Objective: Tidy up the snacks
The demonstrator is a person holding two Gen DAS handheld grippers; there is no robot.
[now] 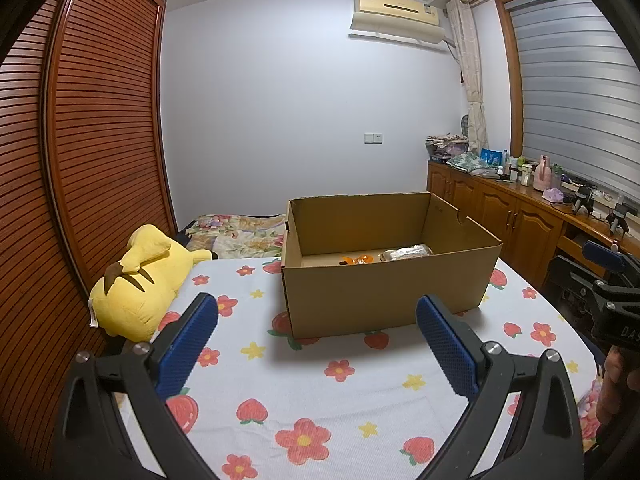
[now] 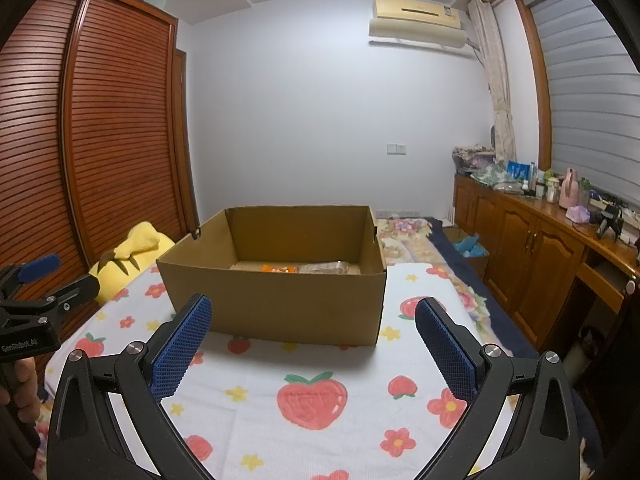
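Note:
An open cardboard box [image 1: 384, 292] stands on the strawberry-print cloth [image 1: 304, 392]; it also shows in the right wrist view [image 2: 280, 304]. Inside lie an orange snack pack [image 1: 358, 259] and a clear wrapped pack [image 1: 408, 253], seen again as the orange pack [image 2: 276, 268] and the clear pack [image 2: 324, 267]. My left gripper [image 1: 318, 312] is open and empty, in front of the box. My right gripper [image 2: 314, 314] is open and empty, also in front of the box. Each gripper appears at the edge of the other's view.
A yellow plush toy [image 1: 144, 284] lies at the left by the slatted wardrobe [image 1: 100, 140]. A wooden cabinet [image 1: 516, 216] with cluttered bottles runs along the right under the window. Floral bedding [image 1: 240, 232] lies behind the box.

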